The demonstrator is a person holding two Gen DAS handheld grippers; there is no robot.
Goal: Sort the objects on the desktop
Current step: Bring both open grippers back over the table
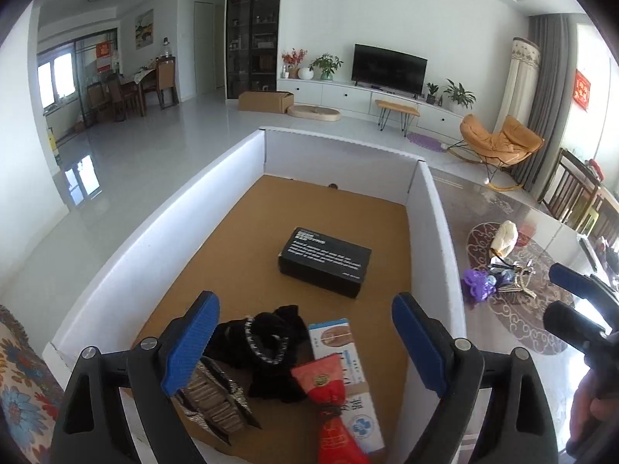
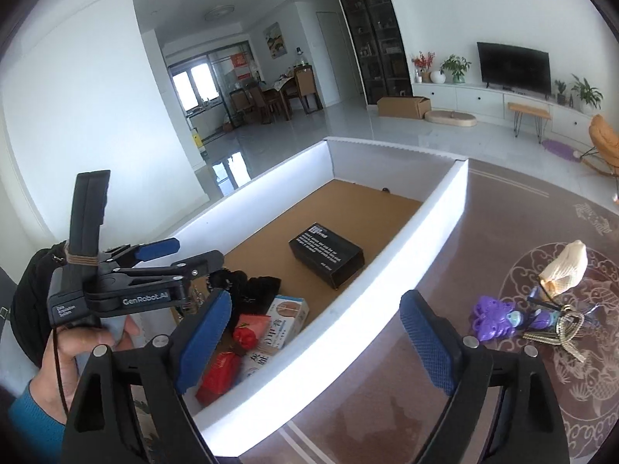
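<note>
Left wrist view shows our left claw (image 1: 305, 342) spread and empty above the box (image 1: 433, 208) where sorted things already lie, while our right claw (image 2: 315, 336), also spread, hangs over the worktop (image 2: 387, 386) near the keys (image 2: 557, 330) yet unsorted.

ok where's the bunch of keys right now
The keys lie on the table outside the white box, to its right, between the purple toy and the cream shell; in the left wrist view they are far right.
</note>
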